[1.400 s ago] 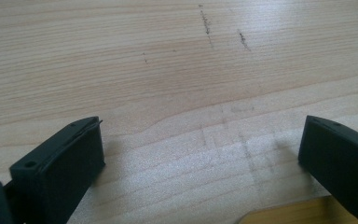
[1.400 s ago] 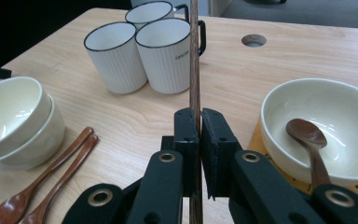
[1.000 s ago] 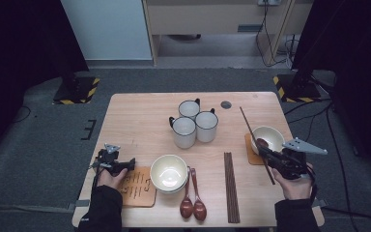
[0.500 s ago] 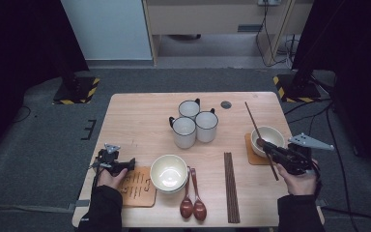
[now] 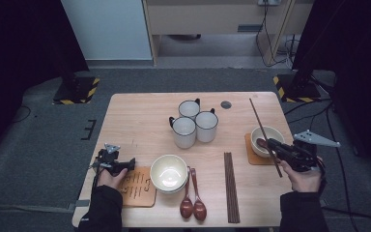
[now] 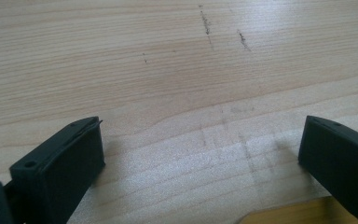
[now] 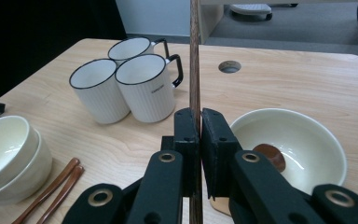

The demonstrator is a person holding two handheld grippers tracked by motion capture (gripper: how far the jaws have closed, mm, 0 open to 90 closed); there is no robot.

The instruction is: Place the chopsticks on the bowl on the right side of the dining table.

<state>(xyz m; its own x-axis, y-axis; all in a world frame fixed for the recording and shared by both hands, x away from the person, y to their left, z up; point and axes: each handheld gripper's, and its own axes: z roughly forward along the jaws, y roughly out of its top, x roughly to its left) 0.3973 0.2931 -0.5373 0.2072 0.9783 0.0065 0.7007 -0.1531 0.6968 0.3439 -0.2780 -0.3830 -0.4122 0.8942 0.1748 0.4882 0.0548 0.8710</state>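
My right gripper [image 5: 272, 145] is shut on a long dark wooden chopstick [image 5: 263, 133], which slants from the table's far right down past the gripper. In the right gripper view the jaws [image 7: 199, 114] pinch the chopstick [image 7: 195, 56], which stands upright before them. Just beyond lies a cream bowl [image 7: 307, 135] with a brown spoon [image 7: 269, 156] inside; it rests on a coaster [image 5: 251, 155]. My left gripper [image 5: 130, 163] rests open at the front left, low over bare wood [image 6: 203, 126], beside a wooden coaster [image 5: 136, 187].
Three white mugs [image 5: 194, 123] cluster at the table's middle. Stacked cream bowls [image 5: 168, 172] sit at the front, with two brown spoons [image 5: 192, 195] and a bundle of dark chopsticks [image 5: 230, 186] to their right. A round hole [image 5: 226, 104] marks the tabletop.
My right gripper has shifted right and a little farther away, carrying the chopstick with it. The left gripper has stayed where it was.
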